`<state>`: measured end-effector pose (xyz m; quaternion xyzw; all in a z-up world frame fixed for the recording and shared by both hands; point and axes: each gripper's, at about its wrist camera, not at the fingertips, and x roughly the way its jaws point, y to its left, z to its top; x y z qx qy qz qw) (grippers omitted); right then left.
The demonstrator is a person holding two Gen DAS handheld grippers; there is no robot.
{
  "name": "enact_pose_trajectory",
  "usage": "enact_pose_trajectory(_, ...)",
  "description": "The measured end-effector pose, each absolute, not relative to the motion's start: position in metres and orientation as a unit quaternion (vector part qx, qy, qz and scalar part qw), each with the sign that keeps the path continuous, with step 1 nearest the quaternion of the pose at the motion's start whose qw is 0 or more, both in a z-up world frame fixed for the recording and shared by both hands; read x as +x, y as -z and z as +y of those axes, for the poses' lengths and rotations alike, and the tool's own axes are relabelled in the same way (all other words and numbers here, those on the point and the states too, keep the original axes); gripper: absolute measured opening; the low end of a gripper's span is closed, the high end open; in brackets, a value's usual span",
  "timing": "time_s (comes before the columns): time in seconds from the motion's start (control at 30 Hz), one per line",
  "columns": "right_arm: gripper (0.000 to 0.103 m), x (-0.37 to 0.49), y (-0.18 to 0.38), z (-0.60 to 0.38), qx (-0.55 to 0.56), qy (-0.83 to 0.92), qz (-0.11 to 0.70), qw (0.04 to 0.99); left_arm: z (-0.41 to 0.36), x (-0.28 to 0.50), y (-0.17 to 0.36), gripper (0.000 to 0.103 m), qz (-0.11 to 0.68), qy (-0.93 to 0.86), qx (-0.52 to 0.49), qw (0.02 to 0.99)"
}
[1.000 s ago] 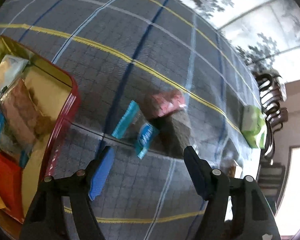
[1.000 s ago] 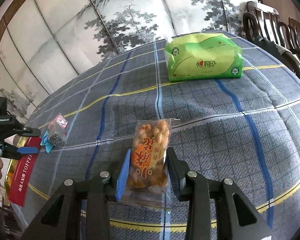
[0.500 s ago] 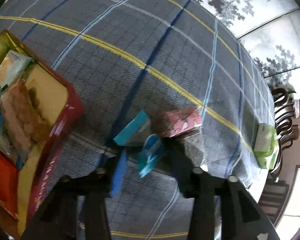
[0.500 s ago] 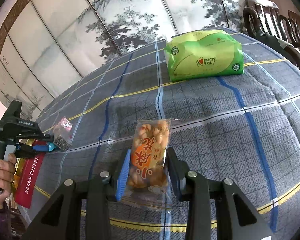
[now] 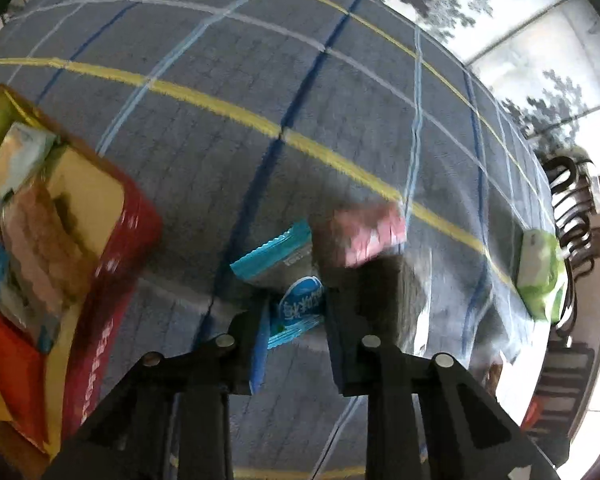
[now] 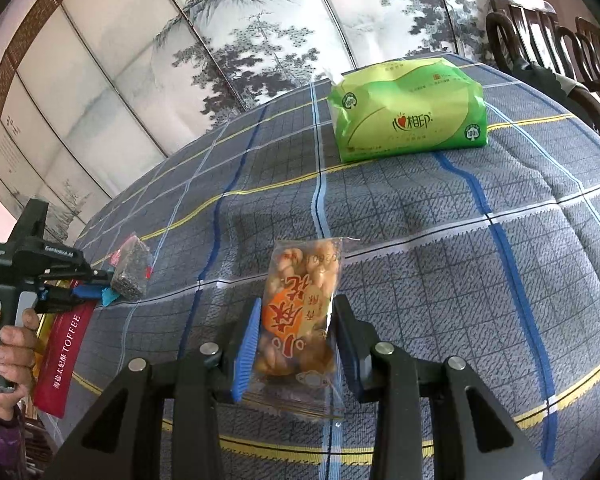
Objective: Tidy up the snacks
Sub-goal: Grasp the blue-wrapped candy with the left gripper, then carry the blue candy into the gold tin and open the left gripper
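Note:
My left gripper (image 5: 296, 320) is shut on a small blue snack packet (image 5: 298, 314), held just above the checked tablecloth. A pink-topped clear bag of dark snack (image 5: 368, 236) hangs with it; it also shows in the right wrist view (image 6: 130, 270). The red toffee tin (image 5: 112, 264), holding several snacks, lies to the left. My right gripper (image 6: 294, 340) is shut on a clear orange-printed bag of fried snacks (image 6: 300, 320) that rests on the cloth. The left gripper also shows in the right wrist view (image 6: 88, 290).
A green tissue pack (image 6: 408, 112) stands at the far side of the table, also in the left wrist view (image 5: 540, 276). Dark wooden chairs (image 6: 556, 52) stand at the right edge. A painted folding screen (image 6: 228, 44) is behind the table.
My left gripper moved forward and closed on the blue packet, then lifted it with the pink-topped bag. My right gripper stayed still, shut on the orange bag.

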<state>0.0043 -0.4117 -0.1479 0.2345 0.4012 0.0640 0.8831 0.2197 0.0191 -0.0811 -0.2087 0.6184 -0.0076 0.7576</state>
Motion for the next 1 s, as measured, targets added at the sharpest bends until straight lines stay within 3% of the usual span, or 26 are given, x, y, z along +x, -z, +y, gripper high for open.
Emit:
enact_pose_trajectory(0.43,0.035,0.006,0.147,-0.408,0.225,-0.054,0.404,0.885,0.005,0.096,0.037,0.022,0.560,0.097,-0.091,0.818)
enact_pose_trajectory(1.0,0.035,0.011,0.143,-0.392,0.157,-0.011,0.419,0.894,0.040,0.030,-0.003,0.022,0.474,0.083,-0.027,0.876)
